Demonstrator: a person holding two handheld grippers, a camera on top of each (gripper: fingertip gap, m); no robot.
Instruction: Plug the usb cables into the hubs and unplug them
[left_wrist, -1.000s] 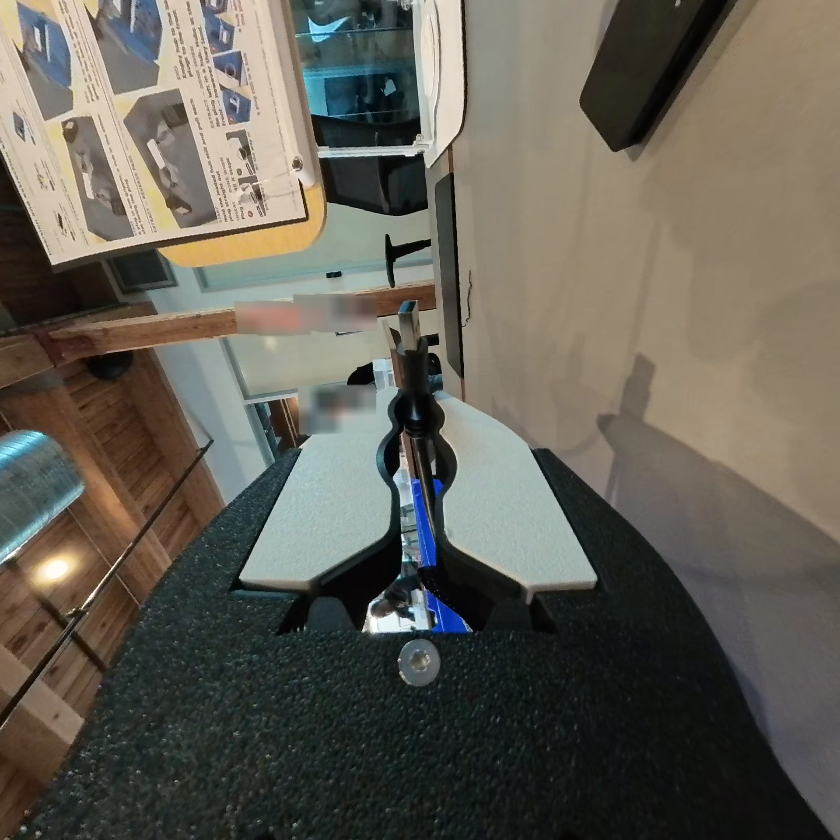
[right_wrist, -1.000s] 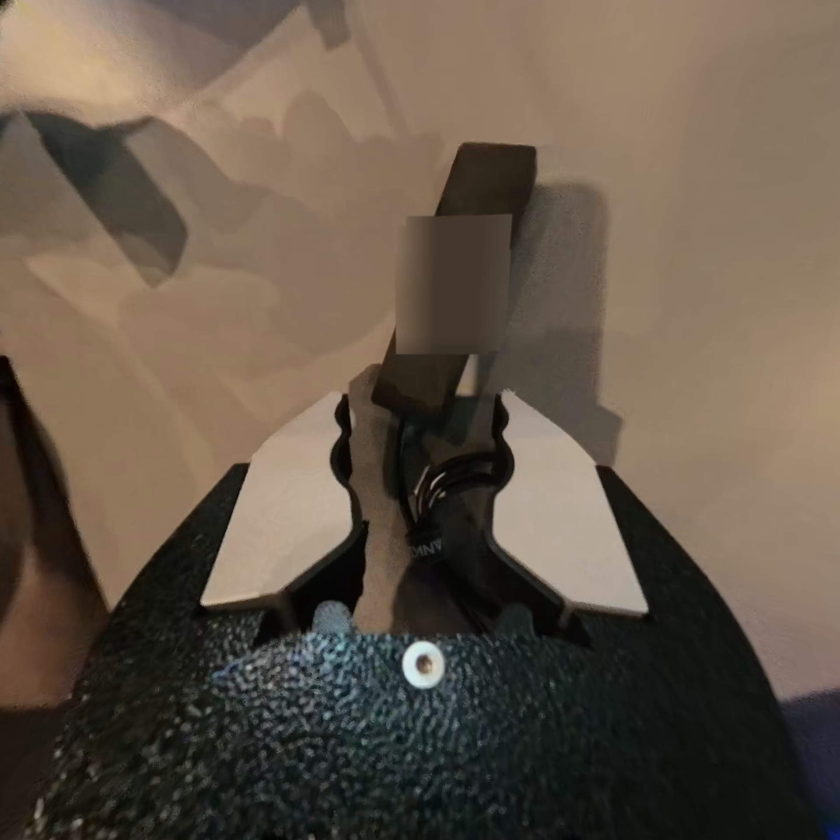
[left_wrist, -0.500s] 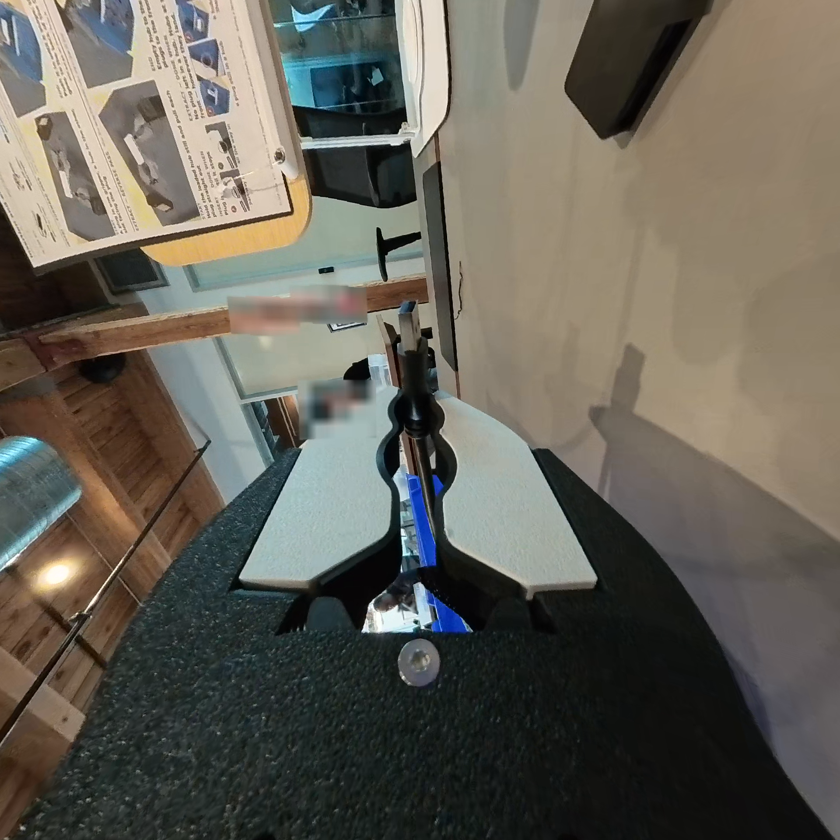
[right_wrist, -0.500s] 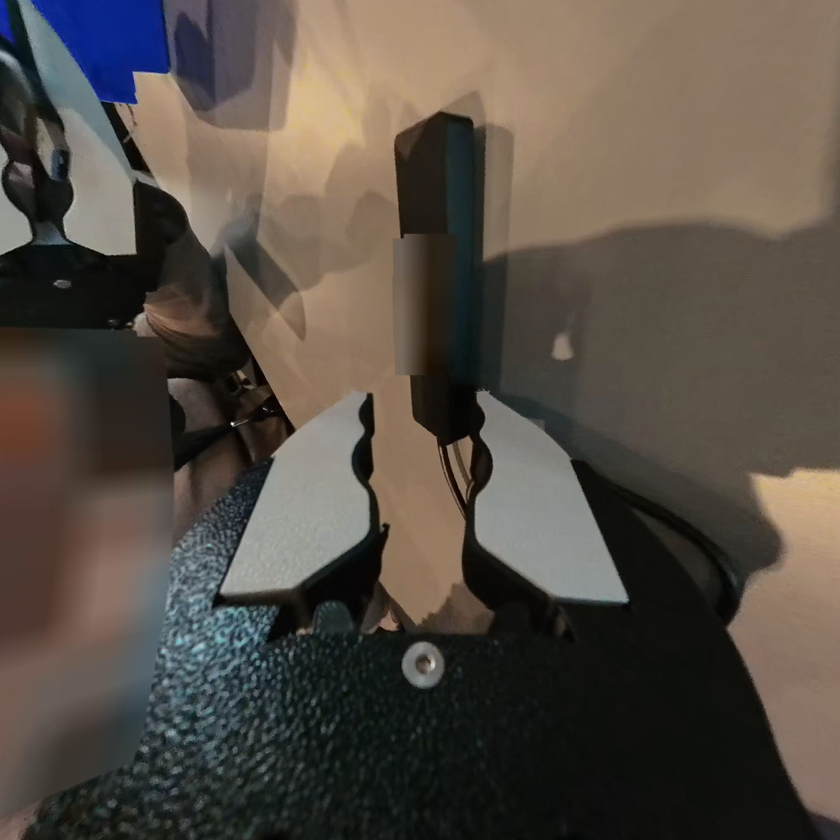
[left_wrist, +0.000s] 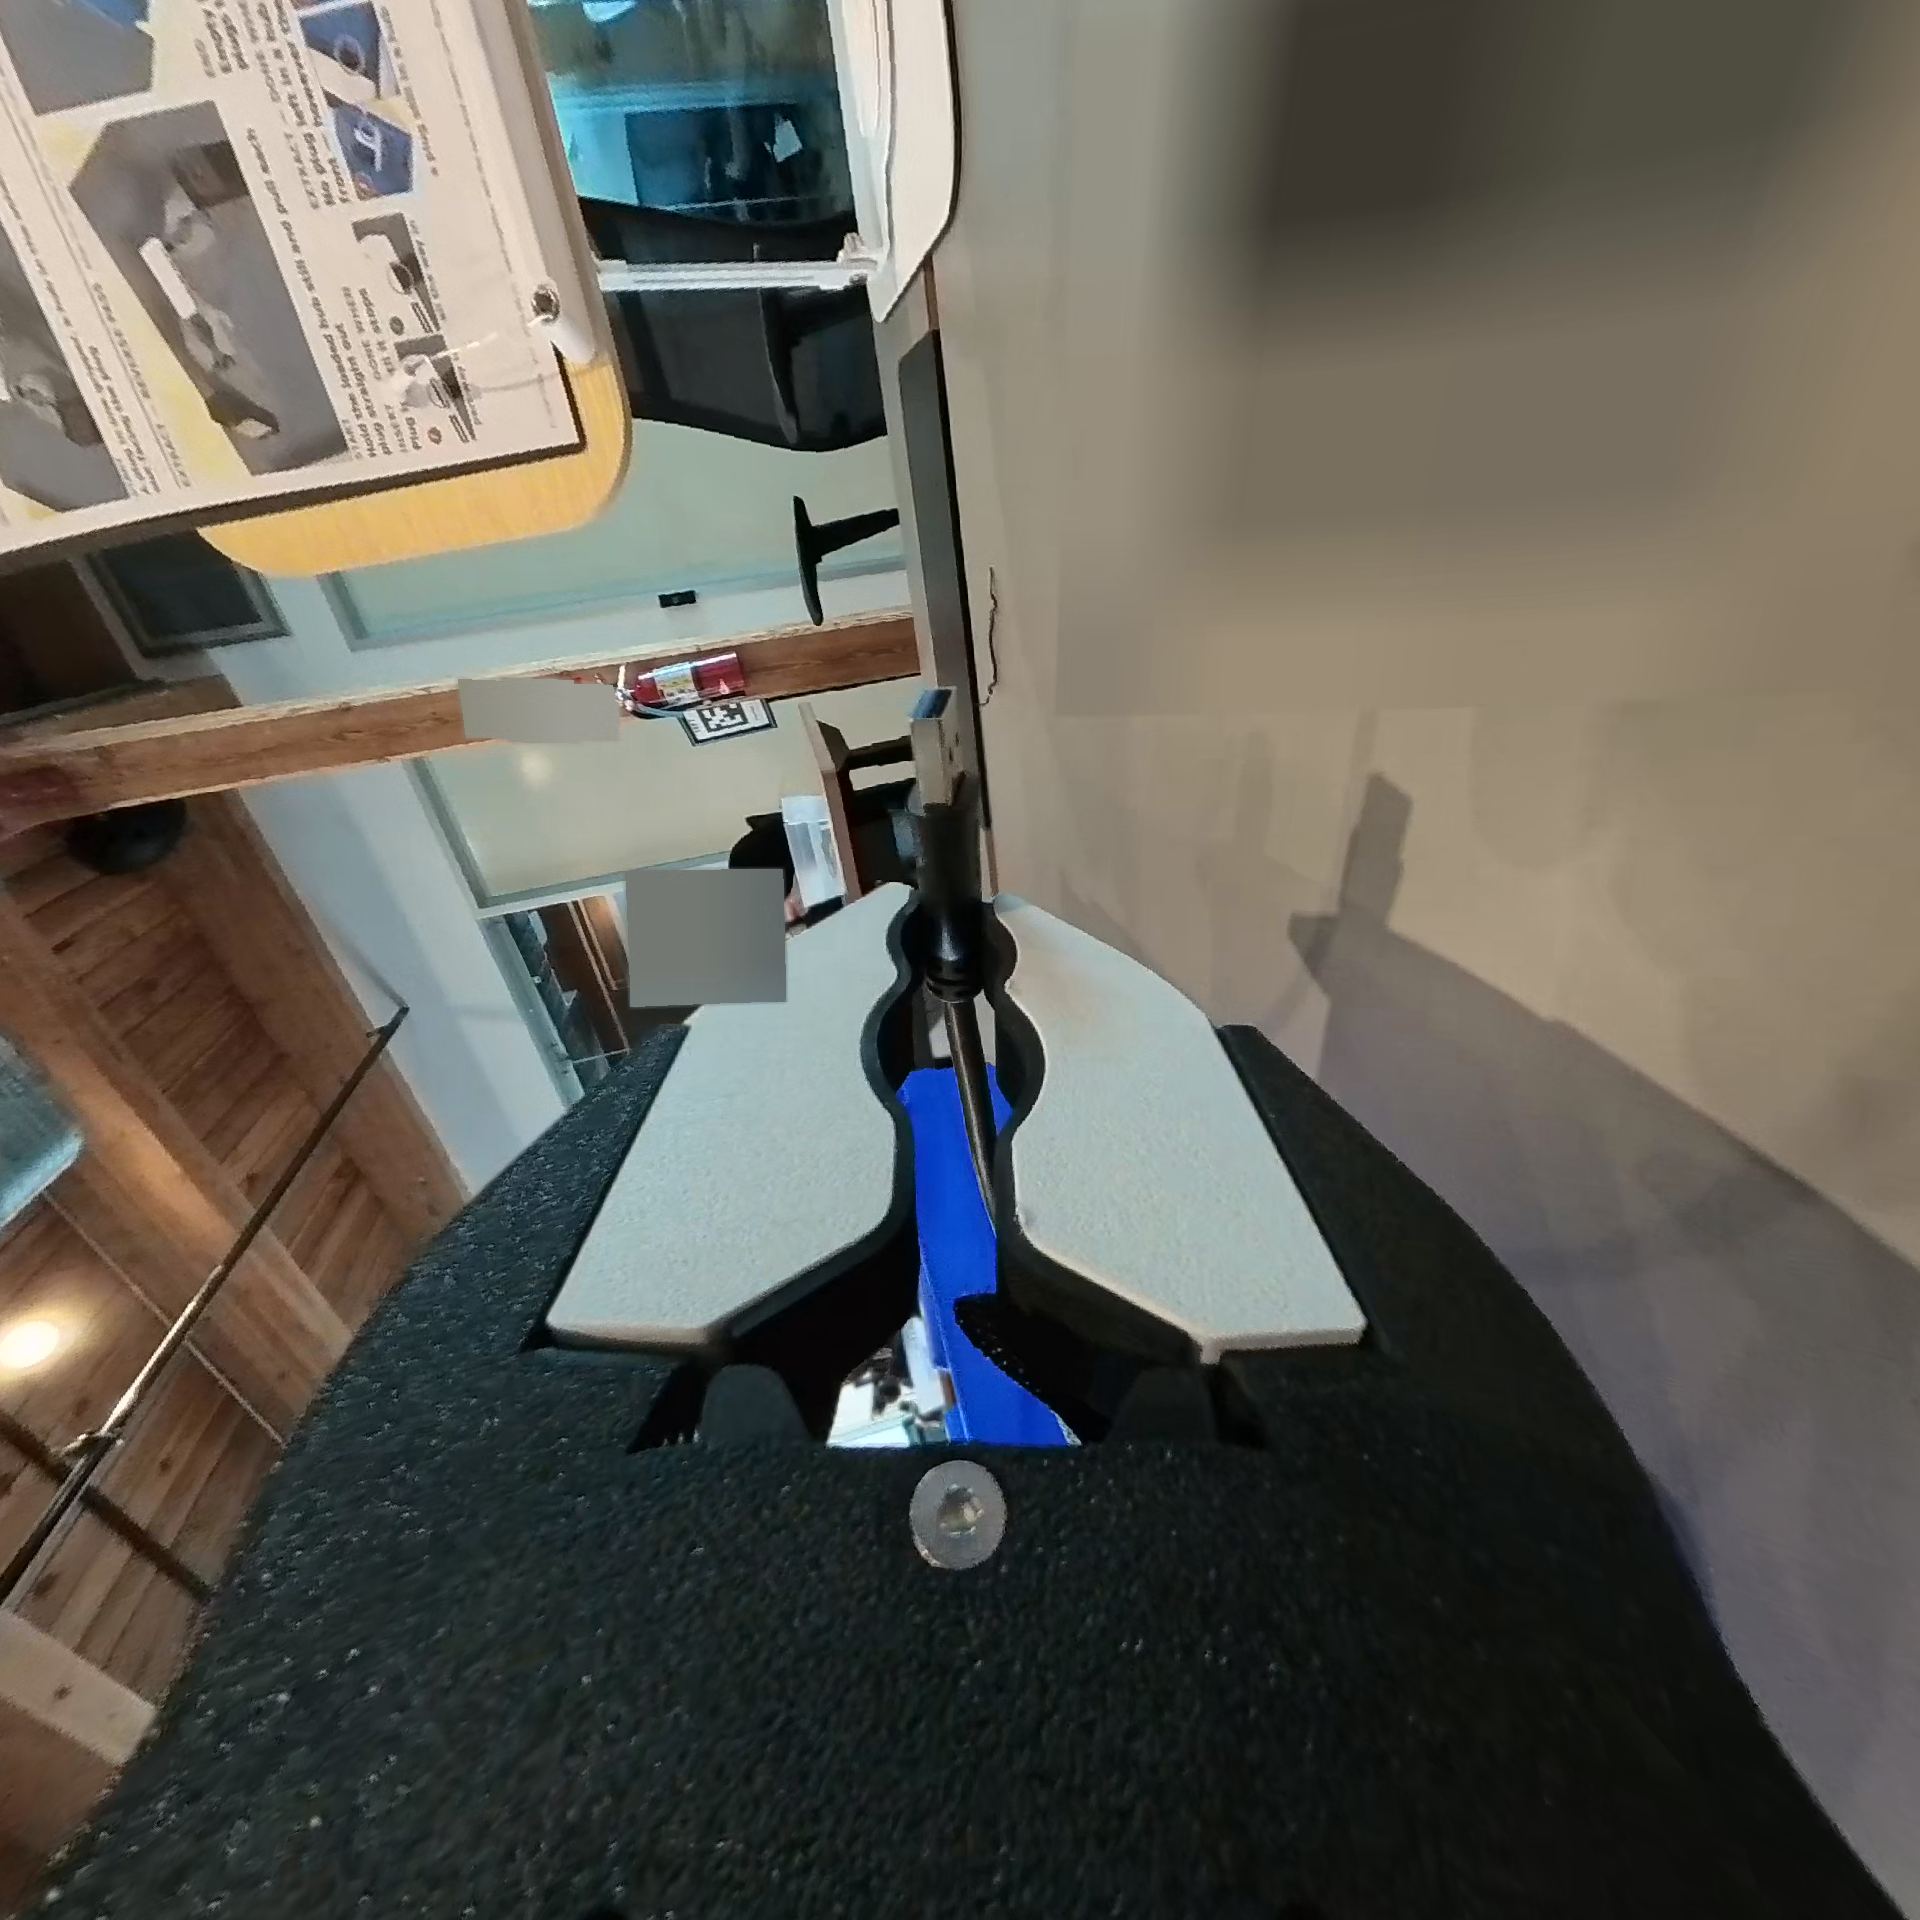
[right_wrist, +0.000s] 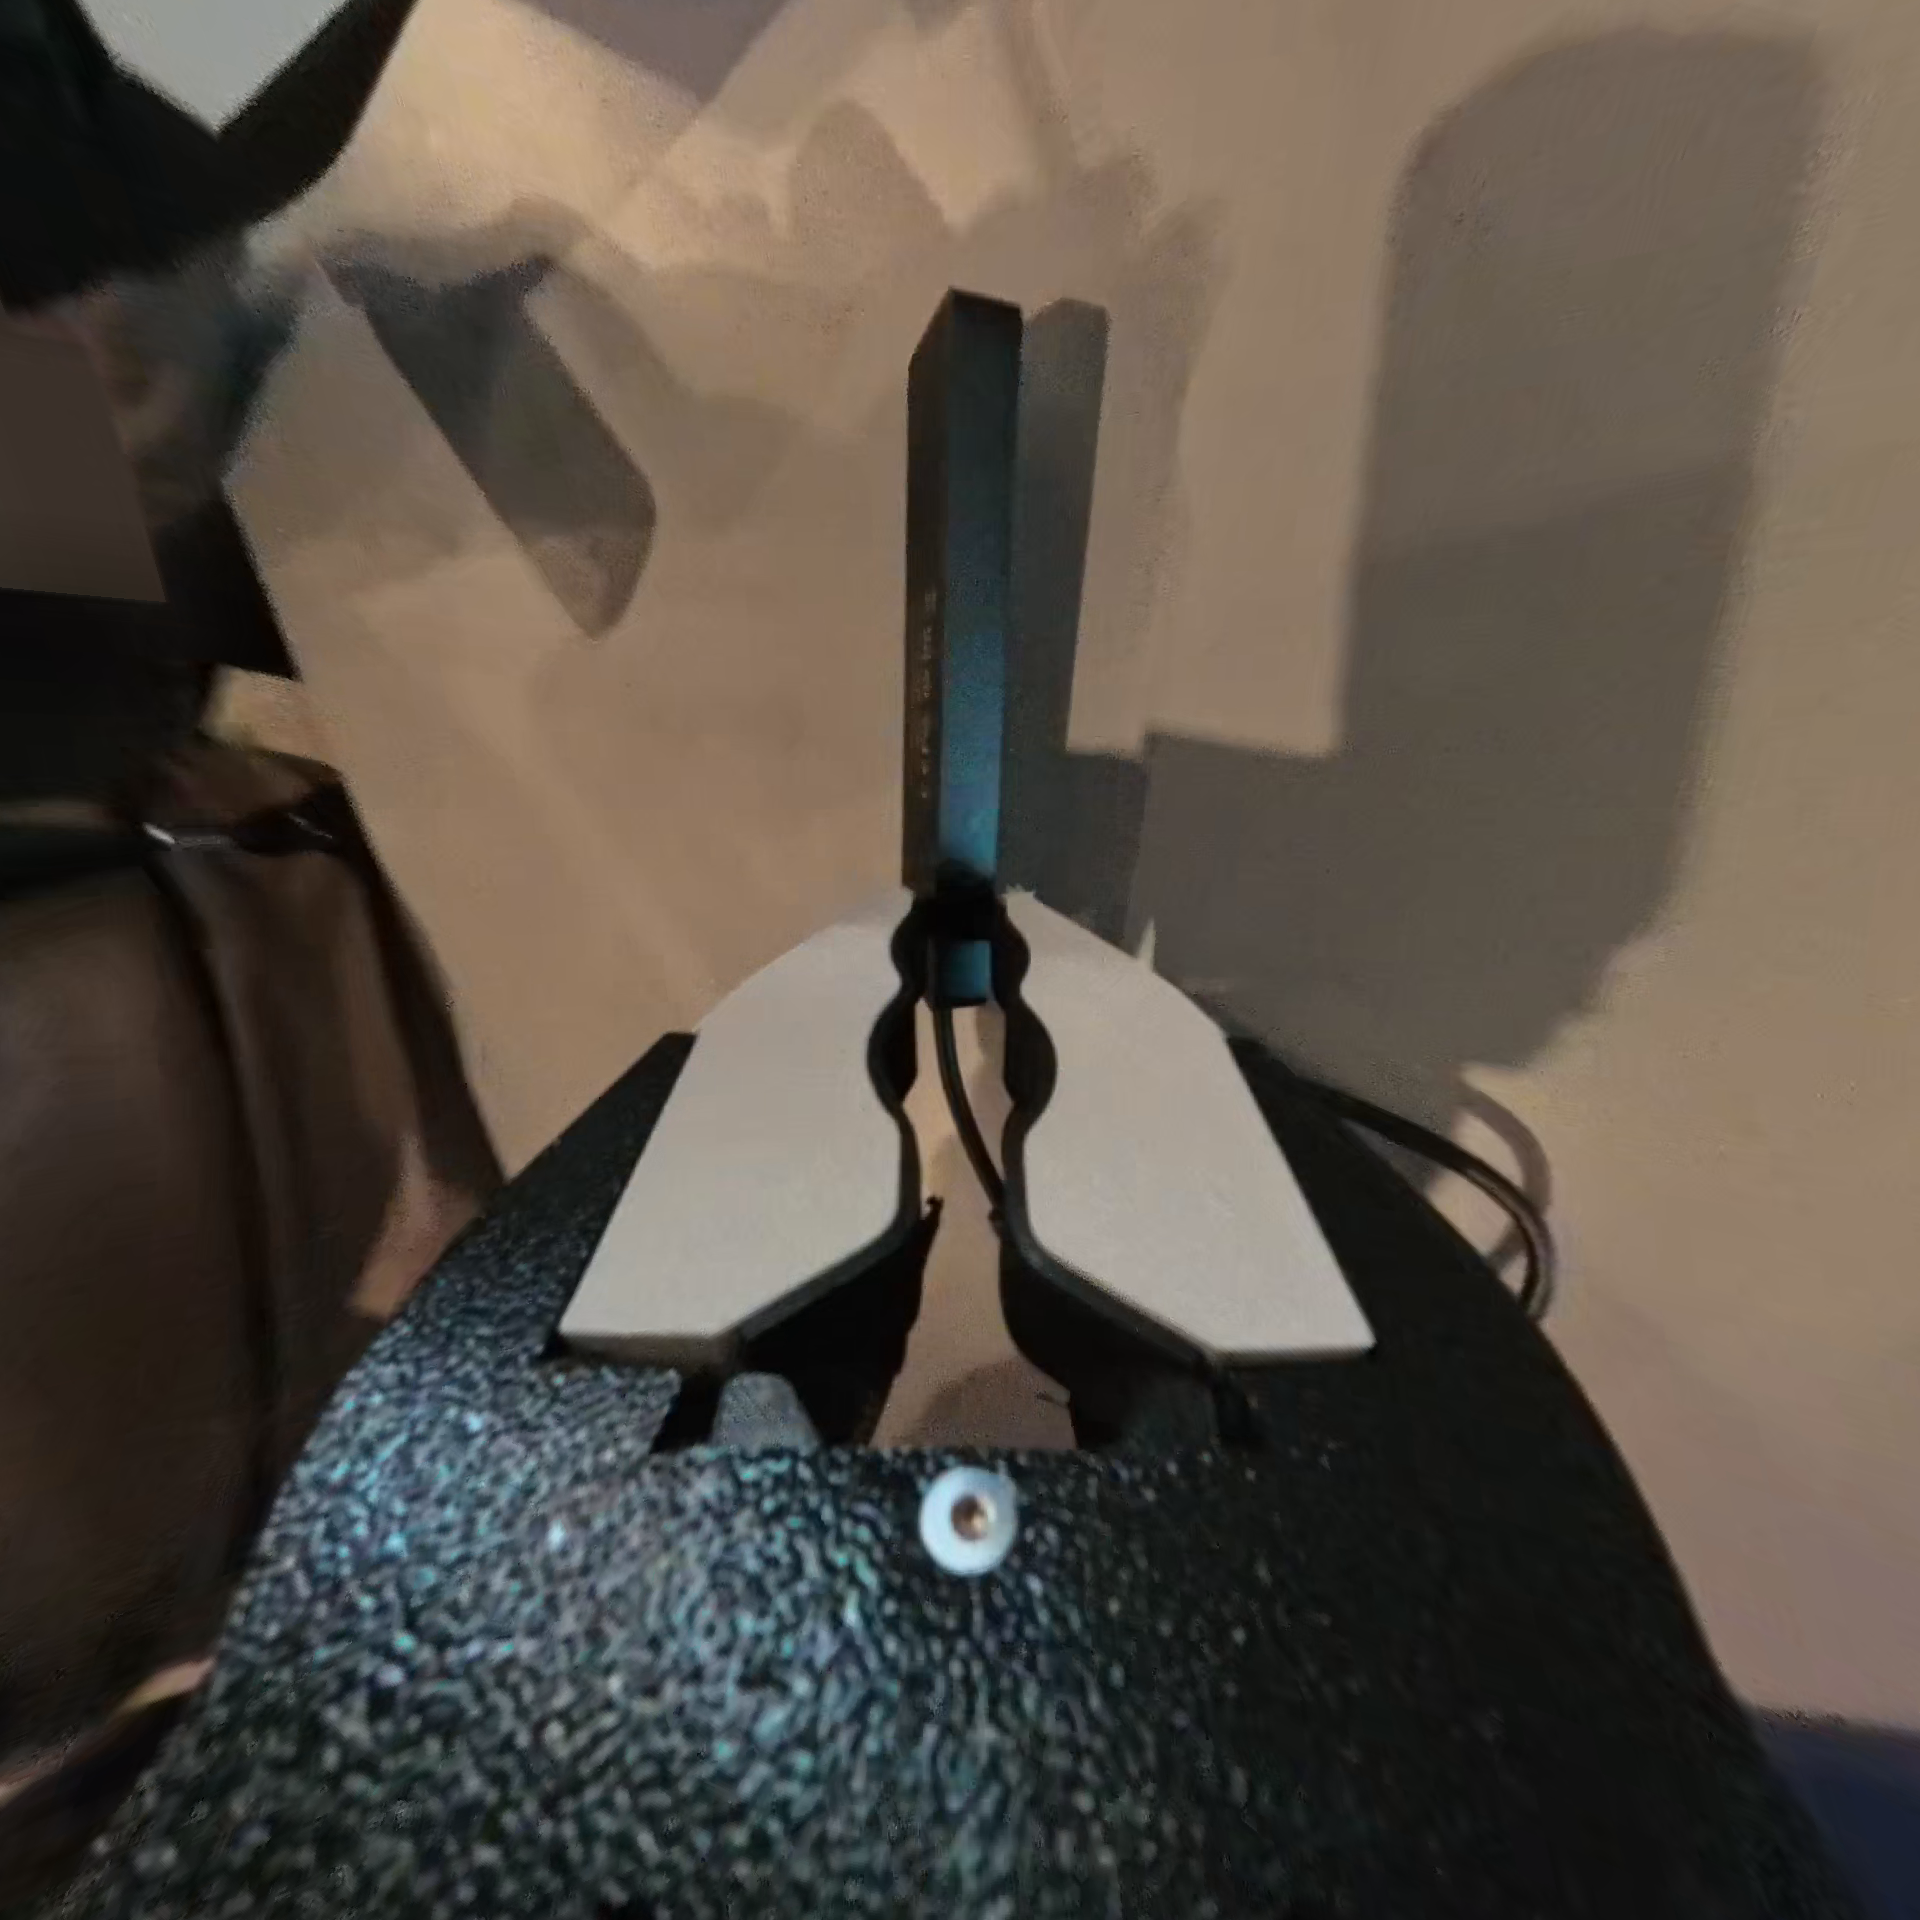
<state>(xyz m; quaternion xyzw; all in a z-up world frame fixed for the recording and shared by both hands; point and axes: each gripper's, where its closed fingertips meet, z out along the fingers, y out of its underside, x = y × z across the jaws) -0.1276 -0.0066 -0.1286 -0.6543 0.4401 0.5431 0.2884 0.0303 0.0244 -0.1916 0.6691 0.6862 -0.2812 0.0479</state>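
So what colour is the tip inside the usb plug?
Blue, inside the silver shell of the usb plug; the left wrist view shows it best.

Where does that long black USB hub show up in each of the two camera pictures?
Left wrist view: the hub is not in it; only the USB plug stands out of the left gripper.
Right wrist view: the hub stands upright at centre, its lower end held in the right gripper.
Shared landmark: the pale tabletop.

wood-plank wall (left_wrist: 156, 1039) | wooden beam (left_wrist: 312, 727) | beige tabletop (left_wrist: 1455, 520)
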